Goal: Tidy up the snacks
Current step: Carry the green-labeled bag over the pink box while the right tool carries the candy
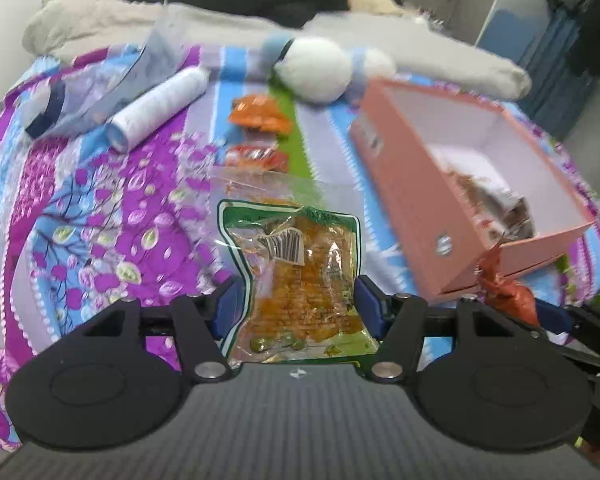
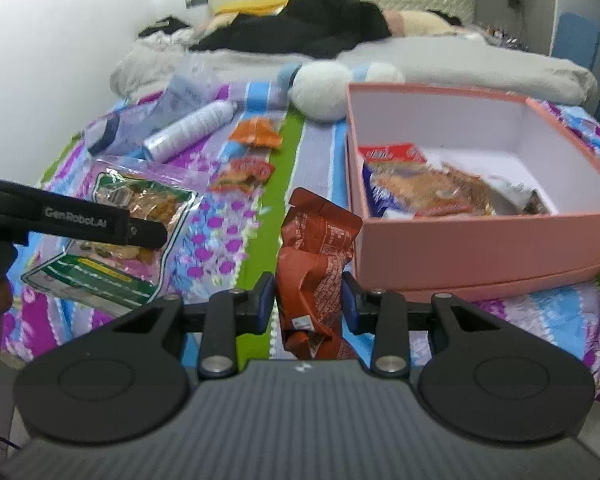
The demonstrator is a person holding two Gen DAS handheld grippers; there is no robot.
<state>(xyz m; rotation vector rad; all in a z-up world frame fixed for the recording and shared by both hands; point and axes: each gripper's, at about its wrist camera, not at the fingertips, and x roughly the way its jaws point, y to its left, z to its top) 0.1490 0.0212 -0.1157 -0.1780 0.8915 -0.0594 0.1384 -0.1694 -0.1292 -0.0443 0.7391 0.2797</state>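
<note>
My left gripper (image 1: 300,304) is shut on a green-edged clear packet of orange snack (image 1: 300,280), held above the bedspread; it also shows in the right wrist view (image 2: 136,216). My right gripper (image 2: 309,300) is shut on a red-brown foil packet (image 2: 316,268), just left of the pink box (image 2: 460,248); the packet also shows in the left wrist view (image 1: 508,292). The pink box (image 1: 416,200) is open and holds several snack packets (image 2: 424,188). Two small orange packets (image 2: 256,132) (image 2: 244,174) lie on the bed beyond.
A white roll (image 2: 192,128) and a clear plastic bag (image 2: 140,120) lie at the back left. A white plush toy (image 2: 324,88) sits behind the box. A grey blanket (image 2: 480,60) and dark clothes (image 2: 312,24) lie further back. The left gripper's arm (image 2: 72,216) crosses the left side.
</note>
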